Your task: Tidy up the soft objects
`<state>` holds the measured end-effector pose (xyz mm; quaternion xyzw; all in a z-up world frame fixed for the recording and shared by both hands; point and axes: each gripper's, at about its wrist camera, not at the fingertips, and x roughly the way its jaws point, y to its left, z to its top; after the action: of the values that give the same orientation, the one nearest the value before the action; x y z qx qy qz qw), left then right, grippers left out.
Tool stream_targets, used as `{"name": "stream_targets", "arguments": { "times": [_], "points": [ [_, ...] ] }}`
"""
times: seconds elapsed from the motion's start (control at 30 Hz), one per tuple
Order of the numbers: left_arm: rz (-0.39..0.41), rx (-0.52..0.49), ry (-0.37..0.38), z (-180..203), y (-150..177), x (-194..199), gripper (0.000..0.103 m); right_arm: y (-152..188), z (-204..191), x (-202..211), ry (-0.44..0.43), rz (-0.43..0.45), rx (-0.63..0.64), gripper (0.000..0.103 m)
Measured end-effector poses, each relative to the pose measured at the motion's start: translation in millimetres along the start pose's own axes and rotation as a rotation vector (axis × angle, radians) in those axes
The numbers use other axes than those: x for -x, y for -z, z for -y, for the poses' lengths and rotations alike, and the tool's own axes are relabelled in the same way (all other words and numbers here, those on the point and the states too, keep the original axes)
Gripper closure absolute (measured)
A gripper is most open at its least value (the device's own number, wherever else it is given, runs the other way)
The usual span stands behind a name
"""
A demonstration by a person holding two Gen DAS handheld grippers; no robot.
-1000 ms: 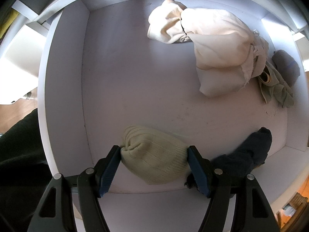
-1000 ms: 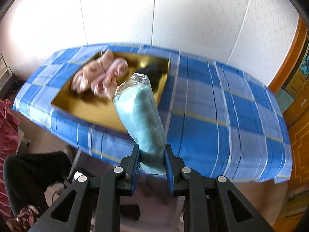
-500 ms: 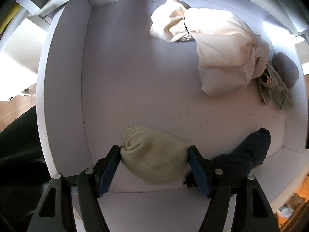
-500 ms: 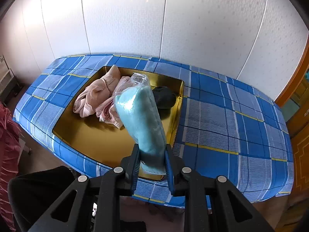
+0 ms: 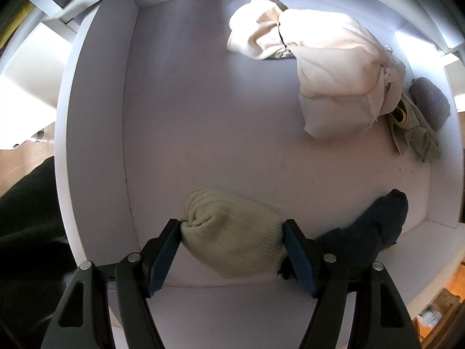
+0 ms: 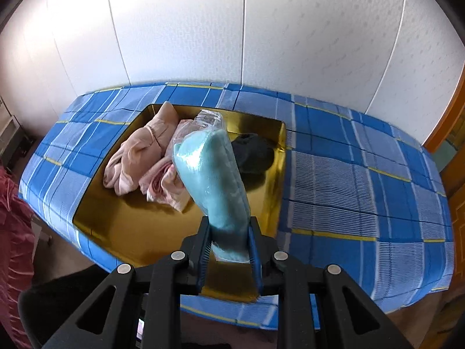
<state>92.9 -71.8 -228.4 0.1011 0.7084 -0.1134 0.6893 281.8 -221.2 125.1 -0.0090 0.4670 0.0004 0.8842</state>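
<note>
So I'm pinching the bagged turquoise cloth (image 6: 213, 180) in my right gripper (image 6: 229, 247), jaws squeezed tight on its lower end, hovering it over the gold tray (image 6: 139, 226) mid-frame. I'm thinking lower it onto the bare gold at lower left, clear of the pink clothes (image 6: 145, 165) and the near rim. My left gripper (image 5: 232, 232) is clamping the cream knit hat (image 5: 229, 238) at bottom centre of the white drawer (image 5: 96, 133); loads of open floor above it.
</note>
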Motion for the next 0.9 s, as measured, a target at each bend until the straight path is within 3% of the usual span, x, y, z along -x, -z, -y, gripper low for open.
{"name": "stream_targets", "arguments": {
  "times": [0.5, 0.73, 0.9],
  "points": [
    [-0.001, 0.007, 0.026, -7.7, 0.5, -1.4, 0.031, -49.7, -4.7, -100.1, -0.096, -0.115, -0.165, 0.080],
    [-0.001, 0.006, 0.024, -8.6, 0.3, -1.2, 0.030, -66.0, -15.8, -123.6, -0.031, -0.085, -0.106, 0.076],
    [-0.003, 0.000, 0.014, -9.1, -0.7, -1.3, 0.029, -68.8, -11.1, -107.5, -0.012, -0.018, -0.071, 0.064]
  ]
}}
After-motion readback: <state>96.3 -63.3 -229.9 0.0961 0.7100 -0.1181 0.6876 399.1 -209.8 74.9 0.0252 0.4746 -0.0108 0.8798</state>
